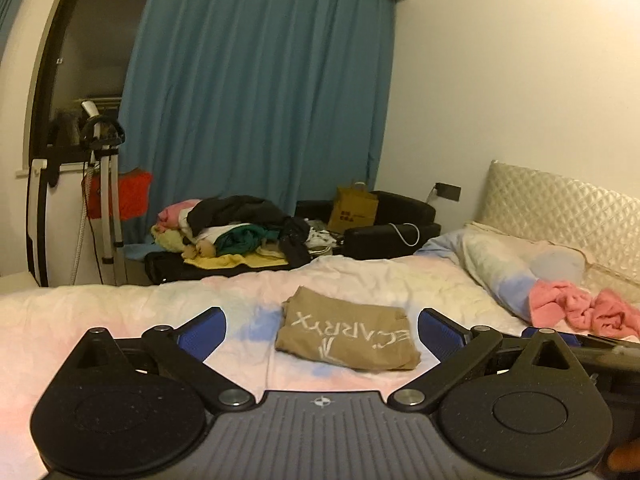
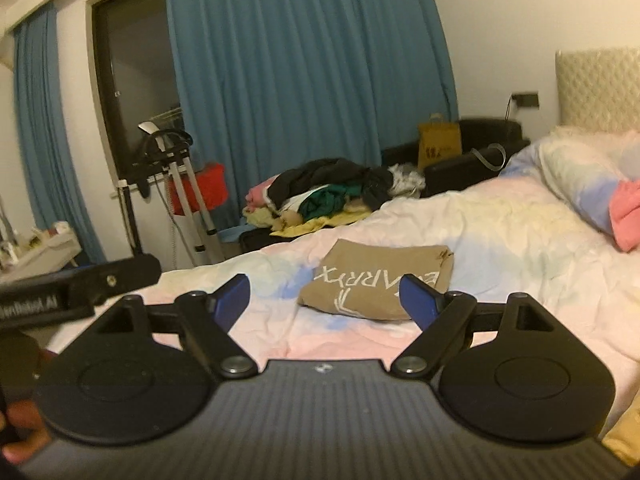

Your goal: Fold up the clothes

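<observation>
1. A tan folded garment (image 1: pixel 347 336), soft and roughly rectangular with white block lettering seen upside down, was laid flat on the bed (image 1: pixel 120 312), whose crumpled cover was mottled in pale pink, blue and yellow.
2. The left claw (image 1: pixel 322 330) was held spread wide above the bed, its blue ribbed pads (image 1: pixel 204 332) carried on matte black linkages; nothing was gripped, and the garment was framed in the gap beyond them.
3. The right claw (image 2: pixel 324 296) was likewise spread and empty; its right pad (image 2: pixel 418 296) overlapped the garment's near edge, though contact could not be judged.
4. Only in the right wrist view were a second curtain panel (image 2: pixel 44 128) and a cluttered white surface (image 2: pixel 36 252) at far left shown; only in the left wrist view was the crumpled pink towel (image 1: pixel 580 308) seen whole, beside a pillow (image 1: pixel 500 276).
5. Behind the bed were recorded a heap of mixed clothes (image 1: pixel 240 228), a brown paper bag (image 1: pixel 352 208), a blue pleated curtain (image 1: pixel 260 80), a quilted cream headboard (image 1: pixel 560 204) and a metal-framed stand (image 1: pixel 104 184).
</observation>
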A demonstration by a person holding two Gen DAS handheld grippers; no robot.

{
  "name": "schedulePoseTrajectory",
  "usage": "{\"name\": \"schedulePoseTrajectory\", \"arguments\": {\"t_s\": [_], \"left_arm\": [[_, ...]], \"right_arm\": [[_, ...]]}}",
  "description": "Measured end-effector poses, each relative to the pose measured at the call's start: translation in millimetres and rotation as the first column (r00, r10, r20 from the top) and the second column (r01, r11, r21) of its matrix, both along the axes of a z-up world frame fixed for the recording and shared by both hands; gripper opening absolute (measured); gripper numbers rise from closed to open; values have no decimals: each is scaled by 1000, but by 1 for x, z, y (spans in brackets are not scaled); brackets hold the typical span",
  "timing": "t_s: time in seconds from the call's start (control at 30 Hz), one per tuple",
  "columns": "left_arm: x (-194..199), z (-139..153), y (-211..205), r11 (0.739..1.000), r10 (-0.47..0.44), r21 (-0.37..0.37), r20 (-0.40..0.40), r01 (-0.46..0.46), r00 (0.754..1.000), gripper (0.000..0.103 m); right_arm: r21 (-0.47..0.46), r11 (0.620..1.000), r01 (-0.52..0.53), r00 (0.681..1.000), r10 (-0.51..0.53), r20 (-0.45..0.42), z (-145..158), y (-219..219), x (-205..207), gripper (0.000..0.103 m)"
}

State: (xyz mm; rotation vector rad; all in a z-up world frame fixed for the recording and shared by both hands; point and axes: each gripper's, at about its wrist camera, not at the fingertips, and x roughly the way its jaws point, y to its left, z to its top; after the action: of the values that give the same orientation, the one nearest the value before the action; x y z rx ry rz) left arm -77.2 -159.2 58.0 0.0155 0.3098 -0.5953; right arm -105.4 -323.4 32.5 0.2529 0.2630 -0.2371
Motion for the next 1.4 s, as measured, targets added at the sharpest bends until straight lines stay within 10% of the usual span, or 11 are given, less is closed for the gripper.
{"name": "schedulePoseTrajectory", "arguments": {"t_s": [0.43, 1.4], "left_arm": [[5, -42, 21, 997, 79, 24, 12, -80, 997, 103], [2, -39, 24, 993, 117, 23, -9, -117, 993, 103]], "right_arm": [[-28, 999, 39, 998, -38, 44, -47, 10, 16, 83], [-47, 998, 40, 999, -41, -2, -53, 21, 20, 83]]}}
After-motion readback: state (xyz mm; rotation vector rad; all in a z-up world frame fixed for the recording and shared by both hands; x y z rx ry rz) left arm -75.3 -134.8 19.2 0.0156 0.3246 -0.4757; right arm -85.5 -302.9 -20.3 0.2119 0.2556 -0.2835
